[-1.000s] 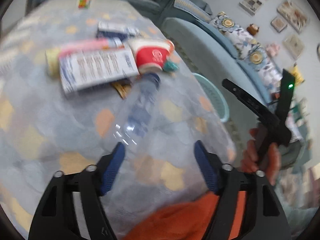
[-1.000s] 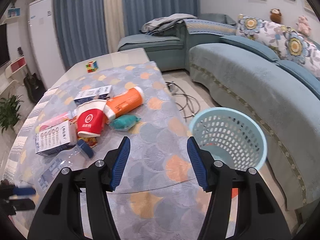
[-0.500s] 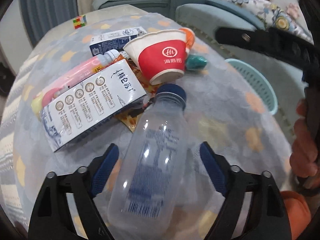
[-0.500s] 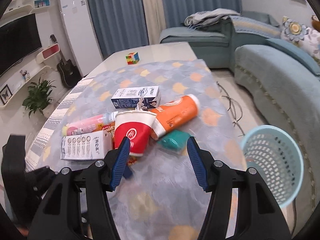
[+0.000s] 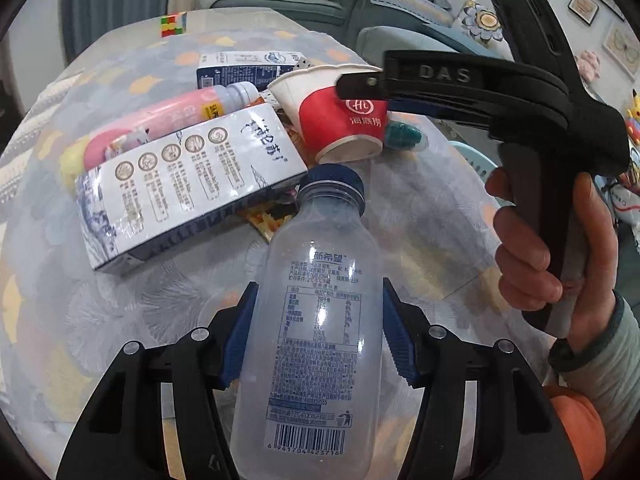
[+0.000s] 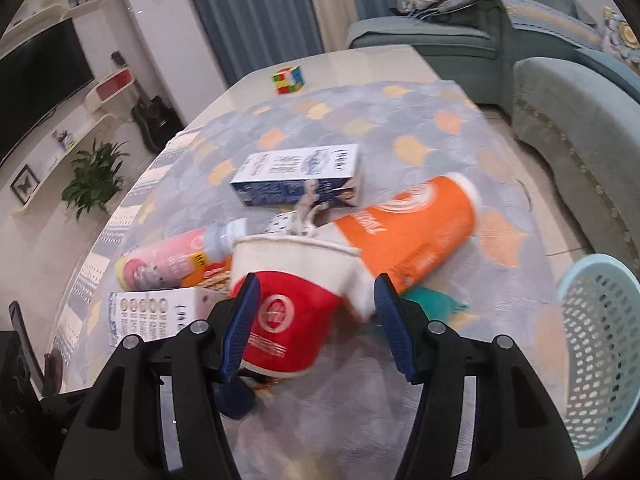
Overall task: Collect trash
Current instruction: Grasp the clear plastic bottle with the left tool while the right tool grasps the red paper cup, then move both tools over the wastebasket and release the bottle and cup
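Left gripper point(image 5: 320, 332) closing, bottle point(image 5: 320, 320) between jaws, long axis along fingers (pads look touching). Right gripper point(image 6: 316, 324) closing around cup point(image 6: 296, 312), no contact yet.

Between your left gripper point(image 5: 318, 334) jaws lies the plastic bottle point(image 5: 320, 344), cap pointing away. Beyond it, the milk carton point(image 5: 188, 184) sits left, the paper cup point(image 5: 340, 120) right. Right of your right gripper point(image 6: 316, 320) stands the basket point(image 6: 600, 360).
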A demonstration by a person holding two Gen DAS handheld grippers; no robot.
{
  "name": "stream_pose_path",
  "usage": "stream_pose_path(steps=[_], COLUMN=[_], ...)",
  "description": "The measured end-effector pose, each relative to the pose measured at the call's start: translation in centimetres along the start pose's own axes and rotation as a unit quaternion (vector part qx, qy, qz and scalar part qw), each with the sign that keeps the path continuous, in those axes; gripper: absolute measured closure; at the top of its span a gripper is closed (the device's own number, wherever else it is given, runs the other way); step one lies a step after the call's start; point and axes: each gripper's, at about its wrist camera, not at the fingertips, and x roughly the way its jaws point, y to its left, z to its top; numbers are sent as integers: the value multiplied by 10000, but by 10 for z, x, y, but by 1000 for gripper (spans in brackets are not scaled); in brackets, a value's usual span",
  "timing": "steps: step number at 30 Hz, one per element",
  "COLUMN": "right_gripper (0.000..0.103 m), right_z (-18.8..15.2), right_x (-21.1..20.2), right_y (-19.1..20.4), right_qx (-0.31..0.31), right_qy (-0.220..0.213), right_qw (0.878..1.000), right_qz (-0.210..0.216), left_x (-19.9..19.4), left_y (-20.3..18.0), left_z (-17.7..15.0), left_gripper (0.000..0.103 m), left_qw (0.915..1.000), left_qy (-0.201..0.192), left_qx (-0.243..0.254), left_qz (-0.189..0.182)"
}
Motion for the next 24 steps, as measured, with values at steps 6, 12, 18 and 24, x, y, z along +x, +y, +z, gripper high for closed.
stream_pose_path(steps=[6,12,18,24], right_gripper=[80,79,72,74], right_z=[-6,-1,-4,-6], right_x=[-7,8,19,1], right_y=[17,23,23,24], right_qx=[-217,-195,-105,-251], right_qy=[-56,144,374,108], right_qw=[9987,9982,9967,9986], right_qz=[465,542,707,455], left_x=[-4,-1,1,-7], left_y=[-3,-1,-1,-8], left_z=[0,-3,-3,-2], left_gripper=[47,47,47,48], left_qw=[9999,9997,9996,9995], left_qy=[-101,-110,-121,-293], left_qx=[-65,-143,-135,-15], left_qz=[-64,-188,-235,-139])
